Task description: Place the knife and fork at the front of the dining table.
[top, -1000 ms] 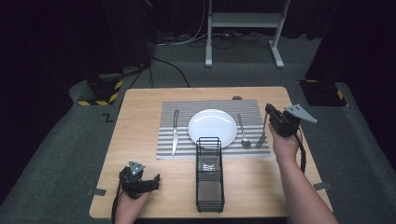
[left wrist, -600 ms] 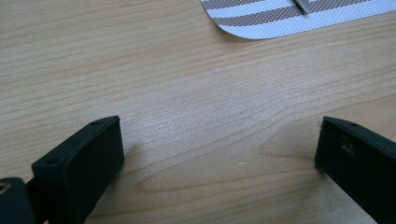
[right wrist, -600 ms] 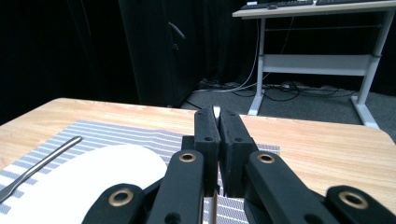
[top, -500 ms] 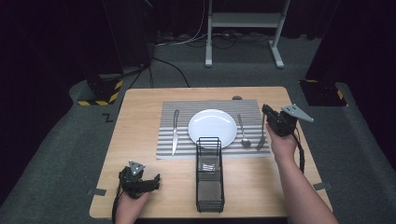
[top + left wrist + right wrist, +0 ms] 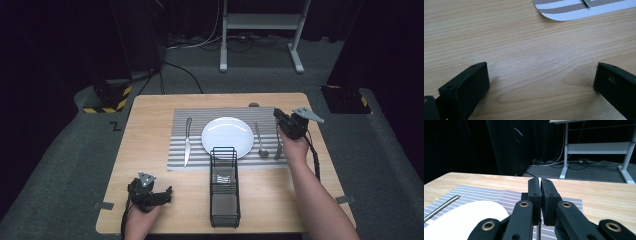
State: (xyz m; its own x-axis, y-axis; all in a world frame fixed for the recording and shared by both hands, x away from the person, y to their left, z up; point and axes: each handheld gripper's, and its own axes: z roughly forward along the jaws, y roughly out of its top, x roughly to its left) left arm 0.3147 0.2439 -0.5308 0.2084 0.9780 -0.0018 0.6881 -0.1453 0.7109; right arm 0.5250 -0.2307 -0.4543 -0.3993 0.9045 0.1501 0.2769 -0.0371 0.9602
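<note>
Fork [image 5: 277, 149]: lying right of centre in the high view, on the striped mat [image 5: 195, 115] beside a spoon [image 5: 260, 140] and plate [image 5: 227, 137], just below the right gripper [image 5: 278, 116]. Seeing those fingers pressed together in the right gripper view [image 5: 540, 182]; not telling whether anything is held. Seeing the left gripper [image 5: 167, 192] gaping wide over bare table [image 5: 529, 50] in the left gripper view, gripping nothing.

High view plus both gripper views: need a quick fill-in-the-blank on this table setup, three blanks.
1. The round white plate sits on the striped ___.
2. The silver table knife lies to the plate's ___ in the high view.
3. The right gripper has its jaws ___, while the left gripper has them open.

Missing words: placemat; left; shut
</note>
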